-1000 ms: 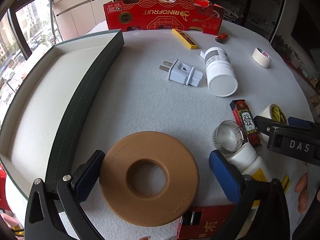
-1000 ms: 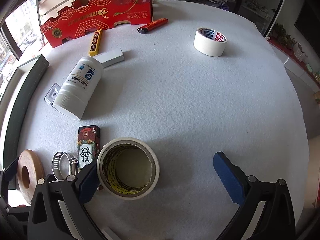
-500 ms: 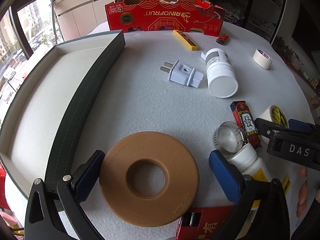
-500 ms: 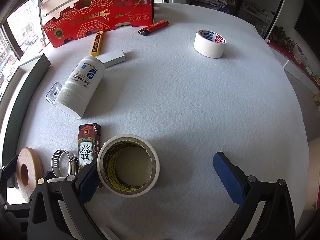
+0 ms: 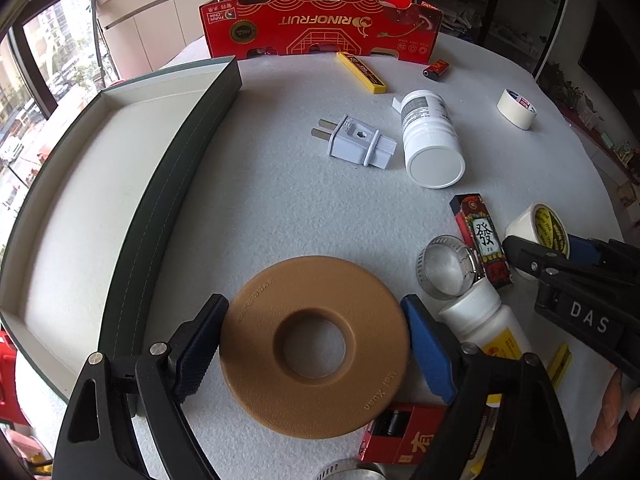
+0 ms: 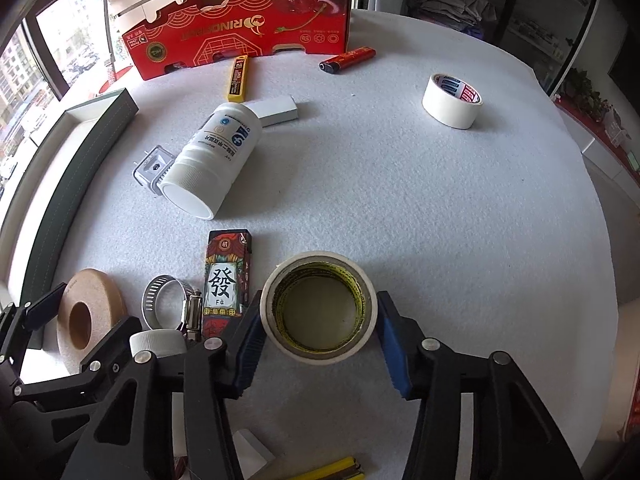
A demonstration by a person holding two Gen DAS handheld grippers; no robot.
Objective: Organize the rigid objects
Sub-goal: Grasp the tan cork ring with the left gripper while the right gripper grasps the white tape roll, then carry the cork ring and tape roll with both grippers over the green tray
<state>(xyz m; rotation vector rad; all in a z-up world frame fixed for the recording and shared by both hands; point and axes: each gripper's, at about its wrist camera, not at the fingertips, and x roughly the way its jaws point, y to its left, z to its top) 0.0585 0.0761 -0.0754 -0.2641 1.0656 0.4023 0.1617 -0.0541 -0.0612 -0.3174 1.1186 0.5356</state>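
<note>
Two flat rings lie on our white table (image 6: 440, 208), each squarely between a pair of jaws that have just been closing. Our left gripper (image 5: 314, 346) now has both pads against the tan disc's (image 5: 316, 346) rim. Our right gripper (image 6: 320, 330) brackets the tape roll (image 6: 319, 306), pads touching its sides. Left of the disc sits the green tray (image 5: 168, 184), nearer our left hand.

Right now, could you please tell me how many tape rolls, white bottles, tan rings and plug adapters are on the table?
Tape rolls: 2, the white tape roll and the yellow-printed tape roll
White bottles: 2, the lying bottle and the capped bottle
Tan rings: 1, the tan ring
Plug adapters: 1, the plug adapter
Total: 6
</note>
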